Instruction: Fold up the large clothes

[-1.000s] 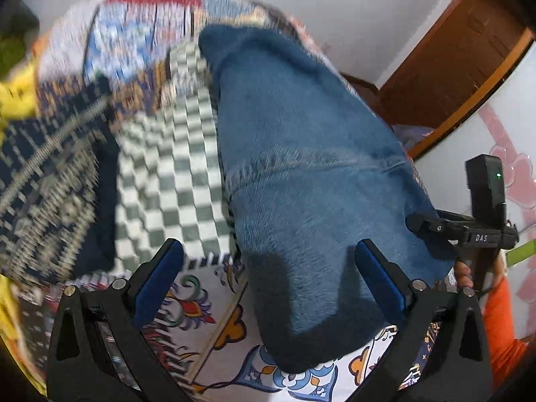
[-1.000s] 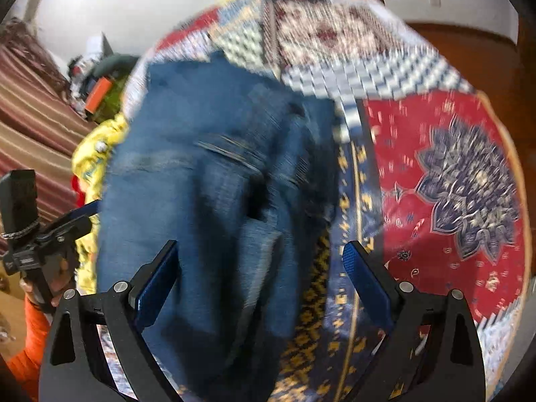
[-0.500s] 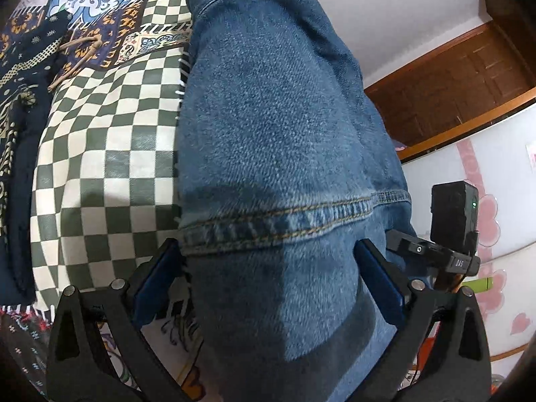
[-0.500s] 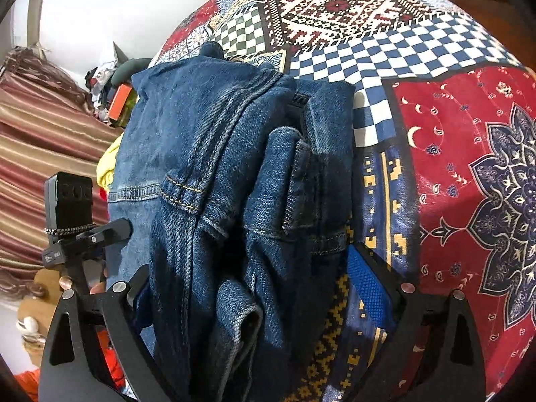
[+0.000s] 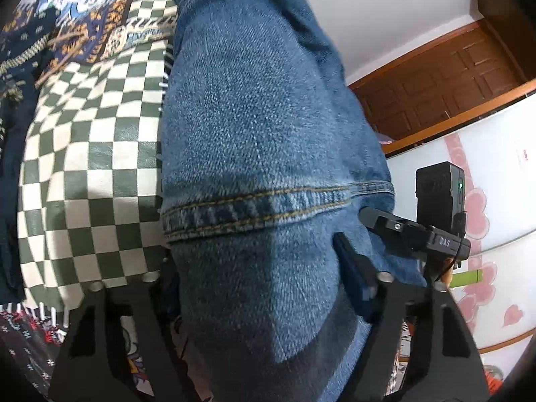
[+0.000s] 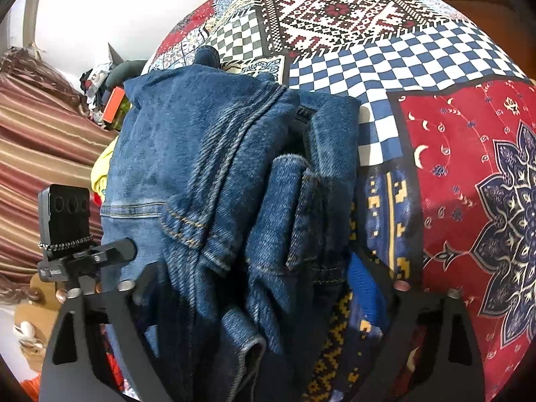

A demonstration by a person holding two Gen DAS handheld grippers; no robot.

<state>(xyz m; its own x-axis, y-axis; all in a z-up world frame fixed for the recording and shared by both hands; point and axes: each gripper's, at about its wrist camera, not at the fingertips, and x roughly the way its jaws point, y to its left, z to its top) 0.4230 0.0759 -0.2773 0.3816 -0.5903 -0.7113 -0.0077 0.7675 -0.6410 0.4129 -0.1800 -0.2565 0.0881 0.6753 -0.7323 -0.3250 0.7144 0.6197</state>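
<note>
on my left wrist camera the jeans (image 5: pixel 254 154) fill the middle of the view, a folded blue denim stack running away from me across the patchwork bedspread (image 5: pixel 90 154). my left gripper (image 5: pixel 258 268) has its fingers on either side of the near end of the fold, and the denim bulges between them; the left finger is mostly buried behind the cloth and the right finger (image 5: pixel 355 271) presses into the fabric edge, so i read it as clamped on the jeans. a stitched hem band crosses the denim just ahead of my fingers. the green and white check panel of the bedspread lies to the left of the stack. at the right edge i see my other gripper's body (image 5: pixel 432 234), touching or just beside the denim, with a wooden door (image 5: pixel 445 77) behind it

on my right wrist camera the same jeans (image 6: pixel 217 181) show their bunched side, with seams, a pocket edge and several layered folds piled up. my right gripper (image 6: pixel 248 288) straddles this thick bundle, and the cloth packs the whole gap between the fingers; the blue pad on the right finger (image 6: pixel 360 284) sits against the denim, so it too looks clenched on the jeans. the bedspread (image 6: pixel 462 154) spreads to the right in red and blue check panels. my left gripper's body (image 6: pixel 77 254) shows at the left, just beside the stack, with a striped curtain (image 6: pixel 43 147) beyond
</note>
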